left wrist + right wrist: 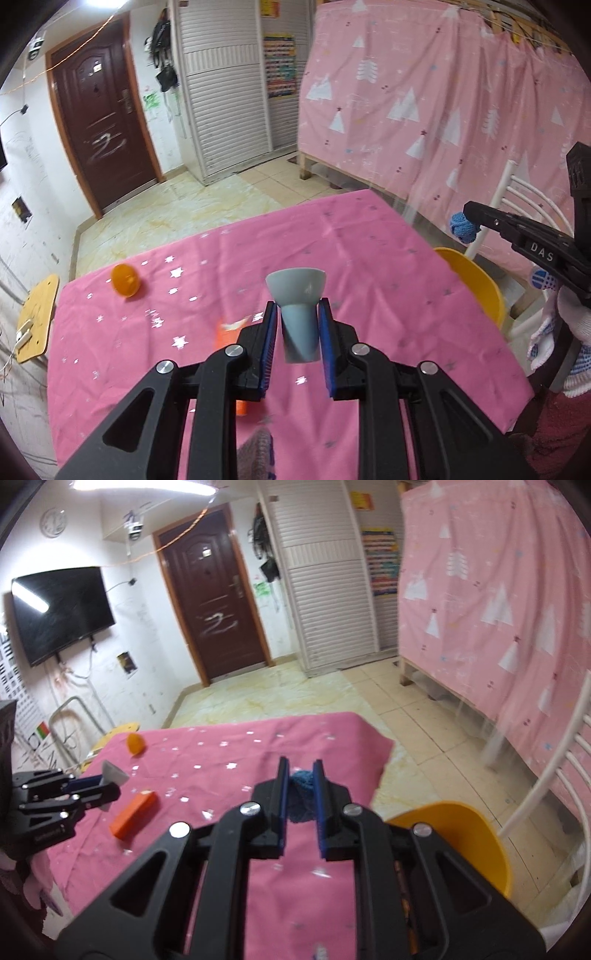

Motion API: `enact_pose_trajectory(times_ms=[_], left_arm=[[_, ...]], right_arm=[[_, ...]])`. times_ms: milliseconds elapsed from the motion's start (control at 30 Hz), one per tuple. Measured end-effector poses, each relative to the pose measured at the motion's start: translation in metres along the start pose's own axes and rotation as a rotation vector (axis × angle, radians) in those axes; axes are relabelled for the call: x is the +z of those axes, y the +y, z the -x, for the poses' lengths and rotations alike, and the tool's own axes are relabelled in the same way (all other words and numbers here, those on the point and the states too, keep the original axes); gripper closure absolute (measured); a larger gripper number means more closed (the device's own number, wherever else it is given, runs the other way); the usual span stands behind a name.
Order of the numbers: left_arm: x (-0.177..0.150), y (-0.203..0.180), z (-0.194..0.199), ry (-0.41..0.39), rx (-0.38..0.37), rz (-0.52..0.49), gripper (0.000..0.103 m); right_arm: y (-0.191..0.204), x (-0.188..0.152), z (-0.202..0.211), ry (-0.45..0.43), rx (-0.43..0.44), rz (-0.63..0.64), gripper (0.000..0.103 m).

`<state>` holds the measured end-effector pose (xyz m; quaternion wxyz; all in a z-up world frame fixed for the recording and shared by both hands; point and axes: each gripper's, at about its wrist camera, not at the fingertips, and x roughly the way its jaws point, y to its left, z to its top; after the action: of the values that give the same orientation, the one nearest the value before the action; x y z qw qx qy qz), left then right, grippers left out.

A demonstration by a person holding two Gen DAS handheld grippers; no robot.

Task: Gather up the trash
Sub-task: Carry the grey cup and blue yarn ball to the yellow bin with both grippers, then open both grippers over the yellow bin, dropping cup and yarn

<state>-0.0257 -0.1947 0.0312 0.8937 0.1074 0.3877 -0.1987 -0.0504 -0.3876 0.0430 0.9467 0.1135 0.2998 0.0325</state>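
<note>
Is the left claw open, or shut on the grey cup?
Shut on it: the left claw squeezes the grey cup between both blue pads.

Brown door (218, 605), wall television (61, 613), pink curtain (443, 110), yellow chair (465, 842)

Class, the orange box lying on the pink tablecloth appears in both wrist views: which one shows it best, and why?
The right wrist view: the orange box lies in full sight, clear of both grippers. In the left wrist view the left gripper covers most of the box, leaving only blurred orange patches.
</note>
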Motion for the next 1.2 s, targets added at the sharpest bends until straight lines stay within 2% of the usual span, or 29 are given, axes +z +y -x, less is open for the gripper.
enact_pose_trajectory(times_ms=[333,633,733,900,1200], left_arm=[[0.022,-0.054,-0.007,-0.016,-0.046,-0.070,0.089],[0.045,-0.107,-0.017,-0.031,-0.101,-0.126,0.089],[0.050,-0.123,-0.026,-0.021,-0.136,-0.138,0.089],[0.056,-0.151,-0.041,-0.004,-0.194,-0.153,0.089],[0.069,-0.188,-0.071,-0.004,-0.336,-0.101,0.089]], right_arm=[[-0.058,-0.018,0.000,0.016,-0.095,-0.074,0.091],[-0.094,-0.034,-0.009,0.049,-0.126,-0.147,0.091],[-0.106,-0.038,-0.009,0.054,-0.128,-0.168,0.087],[-0.121,-0.042,-0.005,0.041,-0.125,-0.203,0.074],[-0.161,-0.047,0.021,-0.028,-0.148,-0.314,0.073]])
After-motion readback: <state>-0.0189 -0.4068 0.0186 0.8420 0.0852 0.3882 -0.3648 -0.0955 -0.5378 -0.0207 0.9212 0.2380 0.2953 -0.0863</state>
